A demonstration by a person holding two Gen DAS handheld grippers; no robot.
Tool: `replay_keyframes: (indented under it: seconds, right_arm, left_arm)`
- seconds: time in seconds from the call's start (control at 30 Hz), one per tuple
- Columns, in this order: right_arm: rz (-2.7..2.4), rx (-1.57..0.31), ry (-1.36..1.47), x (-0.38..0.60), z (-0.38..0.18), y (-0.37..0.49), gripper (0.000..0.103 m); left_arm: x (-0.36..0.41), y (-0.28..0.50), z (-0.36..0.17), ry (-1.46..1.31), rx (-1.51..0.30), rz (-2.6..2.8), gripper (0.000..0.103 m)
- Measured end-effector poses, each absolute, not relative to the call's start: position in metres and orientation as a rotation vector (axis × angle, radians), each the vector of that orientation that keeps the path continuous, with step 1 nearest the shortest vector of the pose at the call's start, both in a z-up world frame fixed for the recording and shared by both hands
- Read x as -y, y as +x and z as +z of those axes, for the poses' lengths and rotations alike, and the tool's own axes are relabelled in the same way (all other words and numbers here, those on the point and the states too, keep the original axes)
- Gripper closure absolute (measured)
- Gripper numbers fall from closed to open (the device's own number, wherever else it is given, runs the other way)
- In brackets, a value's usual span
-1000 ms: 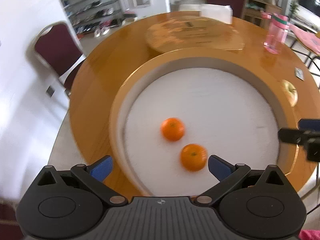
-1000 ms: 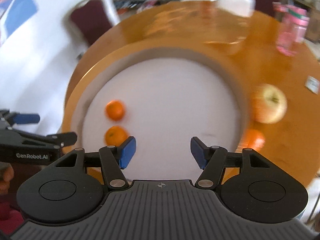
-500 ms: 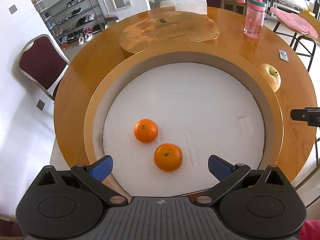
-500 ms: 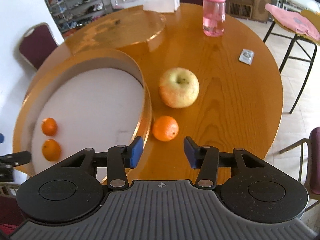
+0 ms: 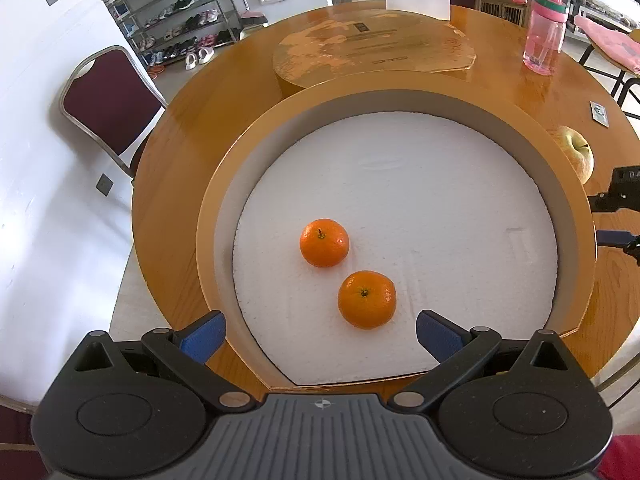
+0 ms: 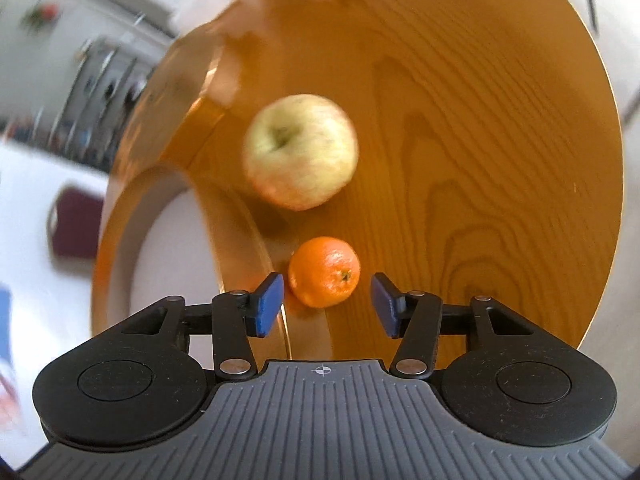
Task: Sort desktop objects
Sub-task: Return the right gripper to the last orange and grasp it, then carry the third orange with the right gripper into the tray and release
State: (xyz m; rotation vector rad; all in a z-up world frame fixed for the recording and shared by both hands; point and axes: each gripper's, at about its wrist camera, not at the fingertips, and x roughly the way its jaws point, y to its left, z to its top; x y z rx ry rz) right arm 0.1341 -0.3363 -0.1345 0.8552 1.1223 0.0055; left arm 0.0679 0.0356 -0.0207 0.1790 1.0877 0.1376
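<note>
Just ahead of the right gripper [image 6: 327, 304], whose blue-padded jaws stand apart and clamp nothing, a small round orange mandarin [image 6: 324, 271] sits on the glossy round wooden worktop [image 6: 480, 160], framed between the two pads and just beside the outer wall of the wide round tray with a tan wooden rim and white foam floor [image 6: 240, 240]. Beyond the mandarin, a pale yellow-green apple [image 6: 301, 151] rests on the worktop too, near the tray wall but outside it; this view is blurred, so finer detail is lost. The left gripper [image 5: 318, 334] hangs over the near edge of the tray with its jaws spread wide and nothing between them. Inside the tray, two more orange mandarins lie on the foam, the nearer one [image 5: 367, 299] just ahead of the left gripper and the farther one [image 5: 324, 242] close beside it, not touching. Judging by how things lie, the sorting looks partly done: two fruits are in the tray, while one mandarin and the apple remain outside, the loose mandarin being the likely next pick. A pink plastic water bottle [image 5: 545, 32] stands well apart at the far side.
</note>
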Motion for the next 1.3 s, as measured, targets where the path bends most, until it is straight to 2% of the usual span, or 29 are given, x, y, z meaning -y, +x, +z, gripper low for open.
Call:
replay_keyframes:
  seconds: [0.17,0.27,0.33,0.4,0.47,0.7,0.9,1.03,1.3]
  right_arm:
    - [-0.024,-1.132,0.969,0.338,-0.149,0.141,0.047]
    - [-0.042,-1.147,1.051,0.337,-0.160,0.145,0.044]
    - [-0.048,-1.153,1.080,0.334,-0.165,0.145,0.048]
    - [-0.060,-1.148,1.067,0.332,-0.165,0.144,0.057]
    - [-0.072,-1.140,1.032,0.332,-0.162,0.142,0.057]
    - [-0.080,-1.002,0.710,0.317,-0.085,0.130,0.058]
    - [0.163,-0.875,0.451,0.249,-0.014,0.137,0.058]
    - [0.317,-0.926,0.236,0.180,-0.016,0.139,0.058]
    - [0.459,-1.082,-0.067,0.083,-0.060,0.139,0.058]
  left_arm:
    - [-0.034,0.069,-0.022,0.181,-1.092,0.130,0.001]
    - [-0.034,0.069,-0.022,0.182,-1.094,0.125,0.001]
    - [-0.036,0.069,-0.022,0.180,-1.094,0.126,0.001]
    - [-0.038,0.069,-0.023,0.175,-1.095,0.129,0.001]
    - [-0.040,0.069,-0.023,0.170,-1.095,0.133,0.001]
    - [-0.057,0.068,-0.023,0.126,-1.091,0.158,0.001]
    - [-0.073,0.066,-0.023,0.081,-1.086,0.183,0.001]
    - [-0.084,0.061,-0.023,0.058,-1.086,0.209,0.001]
    - [-0.110,0.050,-0.027,0.014,-1.105,0.277,0.001]
